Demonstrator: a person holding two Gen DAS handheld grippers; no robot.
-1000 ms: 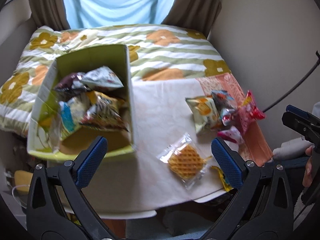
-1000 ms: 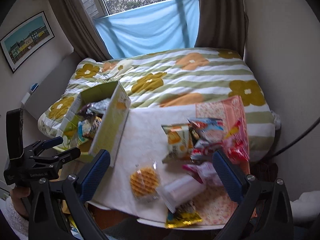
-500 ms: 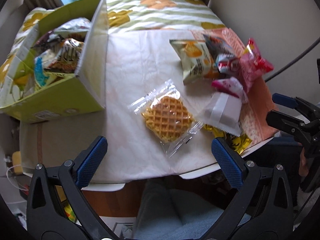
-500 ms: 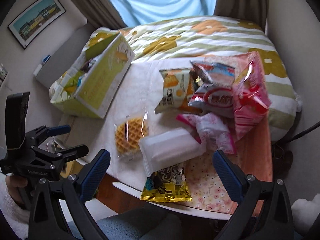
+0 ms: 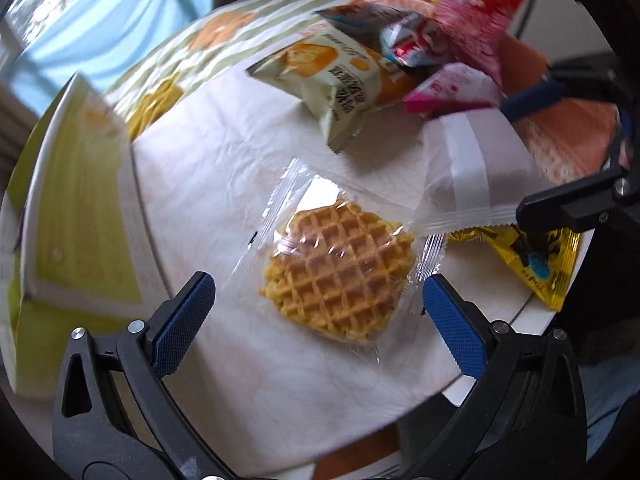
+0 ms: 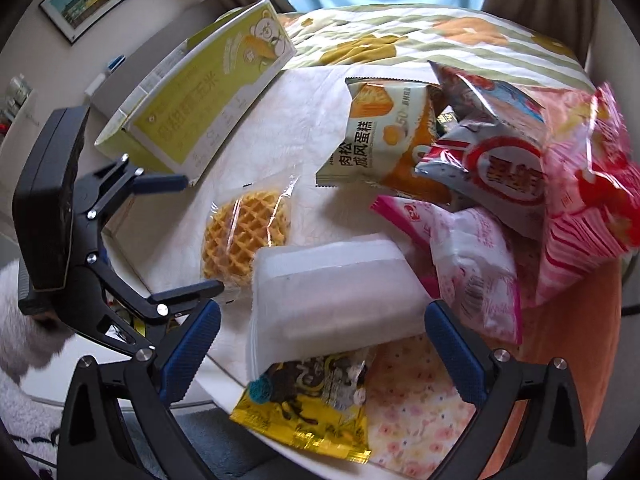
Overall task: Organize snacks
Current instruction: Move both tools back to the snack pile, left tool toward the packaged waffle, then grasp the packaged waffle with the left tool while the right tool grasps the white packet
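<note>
A wrapped waffle point(image 5: 336, 276) lies on the white table top point(image 5: 208, 168). My left gripper point(image 5: 316, 304) is open and empty, its fingers on either side of the waffle just above it. It also shows in the right wrist view point(image 6: 176, 236), beside the waffle point(image 6: 244, 232). My right gripper point(image 6: 320, 336) is open and empty, straddling a white frosted packet point(image 6: 332, 284) that overlaps the waffle wrapper. The green snack box point(image 5: 80, 208) stands at the left.
A yellow packet point(image 6: 312, 408) lies at the table's front edge under the white packet. A cake bag point(image 6: 384, 132), a pink packet point(image 6: 472, 268) and red and white bags point(image 6: 520, 168) are piled at the right. A flowered quilt point(image 6: 400, 36) lies behind.
Both grippers have dropped toward the table and moved in close: the left over the waffle, the right over the white packet. Both have stayed open.
</note>
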